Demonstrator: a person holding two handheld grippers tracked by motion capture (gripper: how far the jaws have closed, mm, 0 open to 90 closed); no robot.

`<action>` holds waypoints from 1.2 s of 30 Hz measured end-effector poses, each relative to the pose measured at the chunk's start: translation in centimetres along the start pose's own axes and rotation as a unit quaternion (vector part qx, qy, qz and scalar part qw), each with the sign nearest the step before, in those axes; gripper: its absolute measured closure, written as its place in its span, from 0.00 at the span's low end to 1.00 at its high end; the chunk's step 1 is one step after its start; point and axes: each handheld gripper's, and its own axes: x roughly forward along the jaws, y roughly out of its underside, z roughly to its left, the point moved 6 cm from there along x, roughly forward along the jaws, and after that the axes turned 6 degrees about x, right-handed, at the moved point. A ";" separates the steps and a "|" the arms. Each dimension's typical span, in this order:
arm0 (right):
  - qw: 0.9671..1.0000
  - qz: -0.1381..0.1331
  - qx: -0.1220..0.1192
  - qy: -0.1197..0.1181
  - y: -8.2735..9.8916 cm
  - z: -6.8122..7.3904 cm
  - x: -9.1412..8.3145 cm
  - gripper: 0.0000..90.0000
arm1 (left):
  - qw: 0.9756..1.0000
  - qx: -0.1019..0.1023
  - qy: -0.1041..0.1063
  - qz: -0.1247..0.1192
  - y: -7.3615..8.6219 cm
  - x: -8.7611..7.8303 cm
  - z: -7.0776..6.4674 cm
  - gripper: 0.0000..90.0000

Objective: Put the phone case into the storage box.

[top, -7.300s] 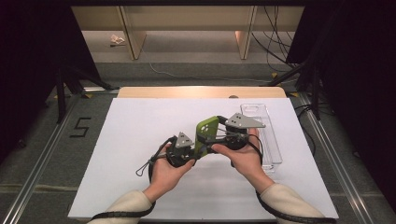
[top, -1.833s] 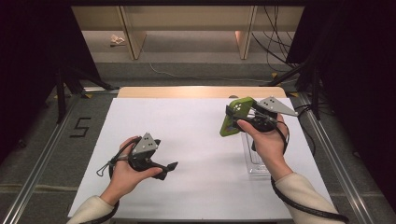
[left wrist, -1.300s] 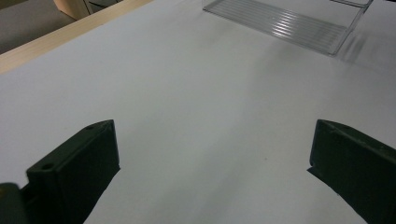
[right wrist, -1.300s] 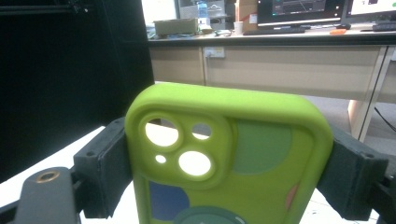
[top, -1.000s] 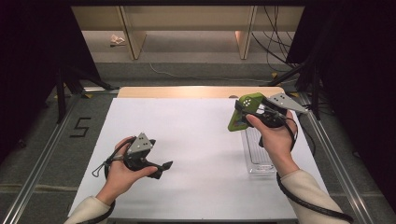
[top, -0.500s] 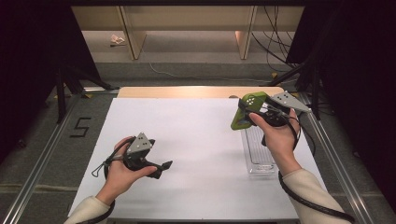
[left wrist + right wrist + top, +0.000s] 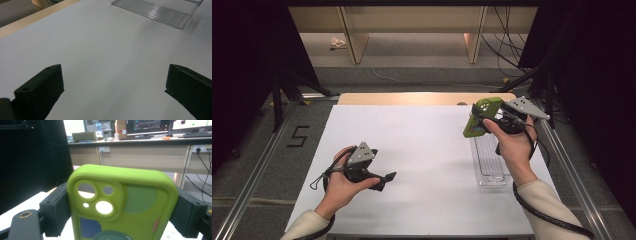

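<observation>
A lime-green phone case [image 7: 478,118] with camera cut-outs is held in the air over the far right of the white table cover [image 7: 422,145]. My right gripper [image 7: 484,120] is shut on it. In the right gripper view the case [image 7: 140,220] stands upright, and the two black jaws of the right gripper [image 7: 121,208] press on its two long sides. My left gripper [image 7: 388,178] rests low over the near left of the cover, held in a hand. Its jaws stand wide apart in the left gripper view [image 7: 113,82] with bare white surface between them.
A clear ribbed plastic tray [image 7: 488,160] lies on the cover below the right hand, and it also lies ahead of the left gripper [image 7: 155,11]. A wooden table edge [image 7: 422,98] runs along the back. Metal rails [image 7: 257,165] flank the table.
Earlier both grippers met at the case mid-table. The left gripper let go and drew back left. The right gripper carried the case toward the far right and has drifted slightly further over the last second.
</observation>
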 end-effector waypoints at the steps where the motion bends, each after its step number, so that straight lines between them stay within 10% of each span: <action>1: 1.000 0.000 0.000 0.001 0.0 -0.1 0.0 0.18 | 1.000 0.000 0.000 0.000 0.0 0.0 0.0 0.01; 36: 1.000 -0.001 -0.002 0.029 -0.1 -2.1 -0.1 0.18 | 1.000 -0.003 -0.013 0.000 0.0 -0.2 0.4 0.00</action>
